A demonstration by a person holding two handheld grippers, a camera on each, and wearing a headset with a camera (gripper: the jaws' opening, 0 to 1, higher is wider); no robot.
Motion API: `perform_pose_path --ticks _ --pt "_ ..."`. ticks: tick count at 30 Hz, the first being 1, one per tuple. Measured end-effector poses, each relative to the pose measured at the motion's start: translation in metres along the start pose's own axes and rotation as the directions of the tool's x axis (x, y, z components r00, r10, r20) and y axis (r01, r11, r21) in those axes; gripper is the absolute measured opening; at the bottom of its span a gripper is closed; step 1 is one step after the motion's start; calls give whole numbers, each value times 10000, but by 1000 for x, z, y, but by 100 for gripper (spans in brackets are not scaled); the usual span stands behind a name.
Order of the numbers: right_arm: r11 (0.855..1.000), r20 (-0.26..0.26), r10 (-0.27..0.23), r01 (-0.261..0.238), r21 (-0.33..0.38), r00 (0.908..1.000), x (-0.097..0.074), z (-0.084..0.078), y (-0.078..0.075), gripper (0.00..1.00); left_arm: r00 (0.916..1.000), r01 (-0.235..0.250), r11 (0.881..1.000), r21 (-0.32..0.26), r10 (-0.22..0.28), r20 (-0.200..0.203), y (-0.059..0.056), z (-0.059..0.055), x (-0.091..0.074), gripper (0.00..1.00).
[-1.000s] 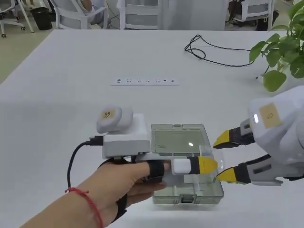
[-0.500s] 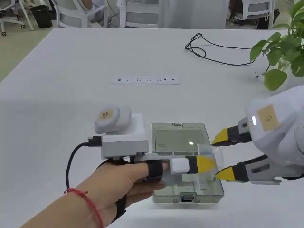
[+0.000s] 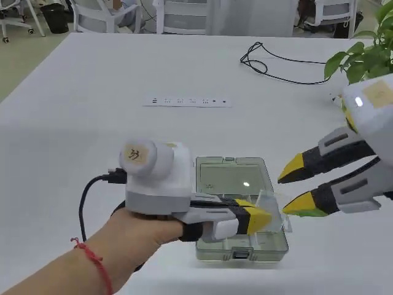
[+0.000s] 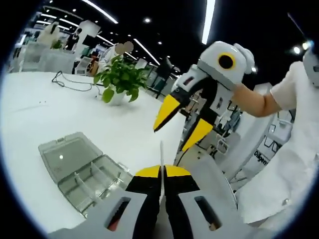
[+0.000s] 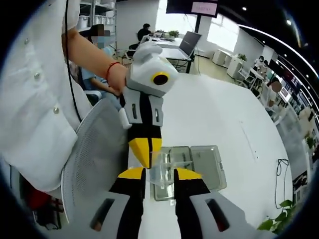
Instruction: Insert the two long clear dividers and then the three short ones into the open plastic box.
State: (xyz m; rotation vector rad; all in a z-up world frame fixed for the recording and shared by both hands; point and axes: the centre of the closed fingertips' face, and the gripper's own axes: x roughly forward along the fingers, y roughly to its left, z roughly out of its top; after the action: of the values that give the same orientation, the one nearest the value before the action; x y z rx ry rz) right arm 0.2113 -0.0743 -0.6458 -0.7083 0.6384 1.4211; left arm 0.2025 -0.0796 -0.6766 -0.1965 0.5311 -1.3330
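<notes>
while the white table (image 3: 92,80) runs to the top of the head view, the open plastic box (image 3: 242,251) sits low centre, lid laid flat towards the top. the left gripper (image 3: 261,216) enters from lower left, fingers pinched flat on 1 clear divider (image 5: 160,172), held over the box's right end. the right gripper (image 3: 282,195) hangs at mid right, fingers parted and empty, tips aimed left at the divider, which sits between them in the right gripper view. with the divider just above the base, the left gripper looks nearer to lower it into a slot.
</notes>
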Motion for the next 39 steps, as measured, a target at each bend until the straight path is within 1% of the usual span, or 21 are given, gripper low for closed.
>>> perform_pose_path --ticks 1,2,3,4,5,6,8,10,14,16,19,25,33,36,39 --pt "9993 77 365 -366 53 9993 -1 2 4 21 9997 250 9979 591 -250 -4 -6 1 0 0" --pt "9981 138 596 -598 173 9981 -1 3 7 20 9995 317 9953 916 -321 23 -8 1 -1 0" --pt "9962 204 828 -833 262 9964 -1 4 9 19 9993 366 9932 1106 -361 -69 -10 0 -1 0" --pt "9933 265 1102 -1110 330 9936 -1 6 12 19 9982 599 9881 1416 -587 -123 -14 -1 -2 0" --pt "9903 239 1342 -1350 333 9907 -1 5 14 17 9969 785 9849 1545 -787 -50 -19 0 -2 0" --pt "9876 212 1531 -1537 306 9880 -1 4 16 16 9971 756 9852 1537 -763 -16 -20 1 -2 0" --pt "9830 200 1794 -1801 347 9836 0 4 18 15 9956 916 9801 1760 -932 6 -23 1 -4 0" --pt "9776 173 2069 -2074 368 9782 1 3 21 13 9954 930 9771 1913 -956 46 -24 2 -4 0" --pt "9681 212 2455 -2462 456 9692 3 2 26 9 9942 1020 9731 2064 -1068 121 -26 3 -5 0" --pt "9652 222 2563 -2571 478 9663 4 2 28 9 9937 1043 9724 2088 -1106 189 -27 4 -5 0" --pt "9626 172 2670 -2675 419 9635 6 1 30 5 9929 1068 9711 2135 -1157 293 -28 7 -6 0" --pt "9595 148 2785 -2789 407 9603 7 0 32 3 9938 1020 9679 2299 -1096 204 -27 5 -6 0" --pt "9601 27 2785 -2784 274 9604 10 0 35 3 9956 885 9654 2453 -937 96 -27 1 -6 0" --pt "9606 -60 2771 -2769 230 9608 10 -2 35 3 9963 825 9651 2485 -859 31 -26 0 -6 0" --pt "9631 -128 2688 -2685 202 9631 8 -3 32 3 9969 761 9639 2551 -787 2 -24 -1 -8 0"
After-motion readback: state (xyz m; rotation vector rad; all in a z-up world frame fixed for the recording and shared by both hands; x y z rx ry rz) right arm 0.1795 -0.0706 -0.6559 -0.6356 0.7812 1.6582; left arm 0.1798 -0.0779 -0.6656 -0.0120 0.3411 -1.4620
